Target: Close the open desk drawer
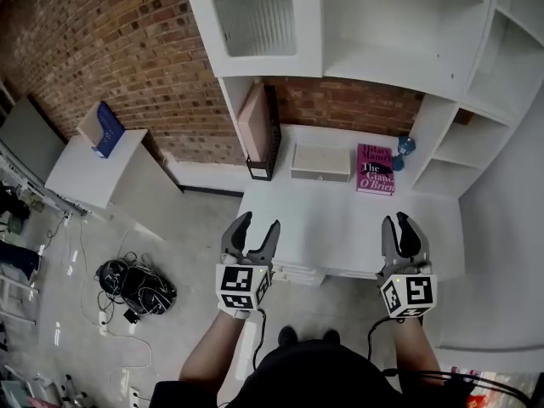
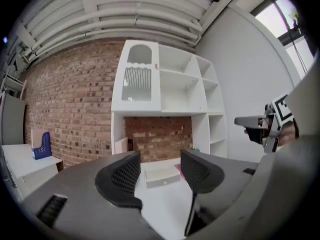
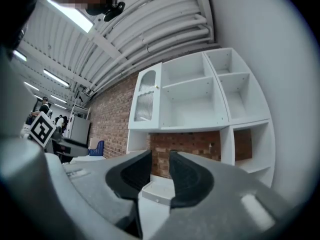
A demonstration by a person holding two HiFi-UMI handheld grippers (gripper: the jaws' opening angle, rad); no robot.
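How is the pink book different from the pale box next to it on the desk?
The book is bright pink with big letters; the box is plain cream. The book lies flat and thin; the box stands thicker and taller. Both sit side by side on the white desk.

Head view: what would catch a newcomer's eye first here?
The left hand-held gripper and the right hand-held gripper hover open and empty above a white desk. A pink book lies at the desk's back, below white shelves on a brick wall.
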